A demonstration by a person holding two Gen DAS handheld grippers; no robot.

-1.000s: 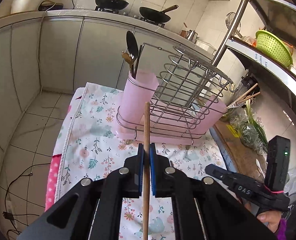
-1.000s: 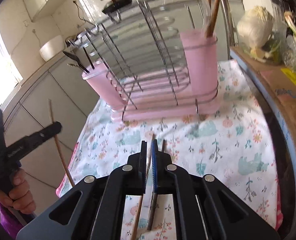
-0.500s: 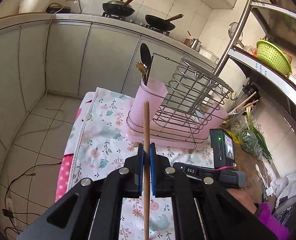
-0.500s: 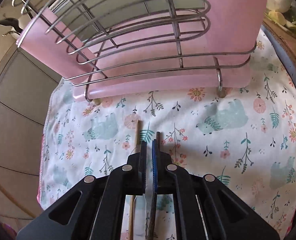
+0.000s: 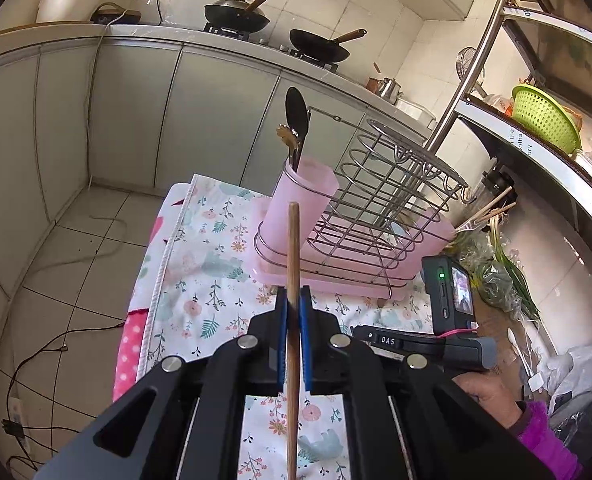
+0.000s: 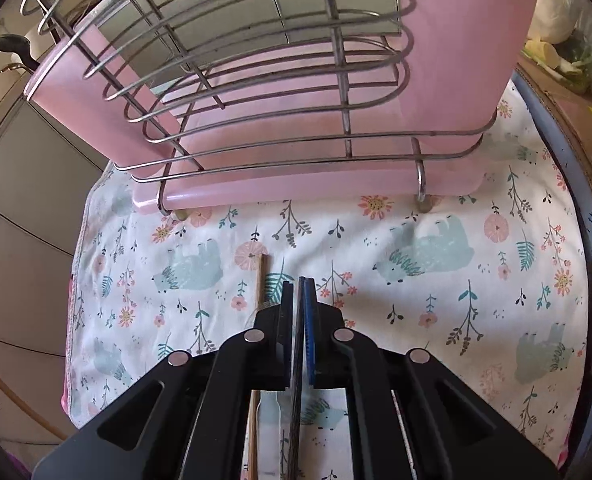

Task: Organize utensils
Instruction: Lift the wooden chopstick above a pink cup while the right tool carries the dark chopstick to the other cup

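My left gripper (image 5: 294, 312) is shut on a wooden chopstick (image 5: 293, 248) that stands up between its blue pads, short of the pink cup (image 5: 301, 204). That cup holds a black spoon (image 5: 297, 114) and a gold utensil. My right gripper (image 6: 300, 300) points down at the floral cloth (image 6: 435, 280), just in front of the pink tray and wire rack (image 6: 276, 128). Its jaws are shut on a thin dark utensil handle (image 6: 296, 420). Another chopstick (image 6: 260, 280) and a silver handle (image 6: 270, 416) lie on the cloth beside it. The right gripper's body (image 5: 427, 346) shows in the left wrist view.
More chopsticks (image 5: 491, 208) stick out of the rack's far cup. A counter with two woks (image 5: 319, 44) runs behind. A steel shelf with a green basket (image 5: 543, 120) and bagged greens (image 5: 495, 276) stands to the right. Cables lie on the tiled floor (image 5: 56, 280).
My right gripper has come down and tipped towards the cloth, ending close in front of the rack. The left gripper and its chopstick have stayed nearly still.
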